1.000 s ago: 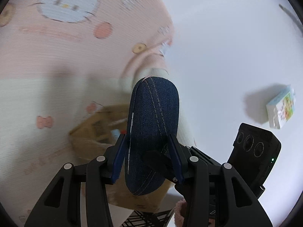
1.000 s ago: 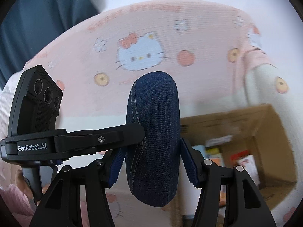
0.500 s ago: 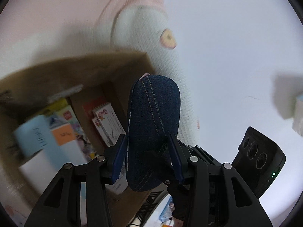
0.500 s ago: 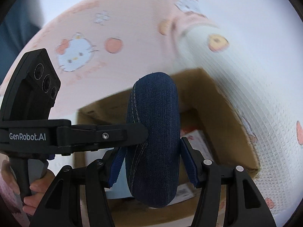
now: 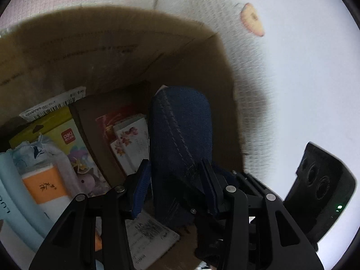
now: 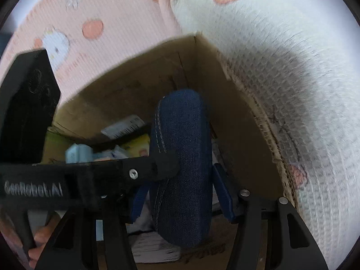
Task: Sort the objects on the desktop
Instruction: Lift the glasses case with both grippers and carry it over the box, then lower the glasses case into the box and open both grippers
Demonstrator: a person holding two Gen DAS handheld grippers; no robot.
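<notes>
Both claws share one load: the left gripper (image 5: 175, 184) and the right gripper (image 6: 180, 193) are each closed against the sides of a long, rounded dark-blue denim case (image 5: 182, 139), which hangs nose-down inside the open brown cardboard box (image 5: 101, 51), seemingly so it can be lowered into the right-hand corner. Beyond it lie a yellow stationery packet (image 5: 56, 128) and a floral-printed white notebook (image 5: 132, 141), already stowed.

Fisheye bending and dark corners throughout; cardboard box (image 5: 112, 51) interior dim, glare at three o'clock, right view motion-blurred
</notes>
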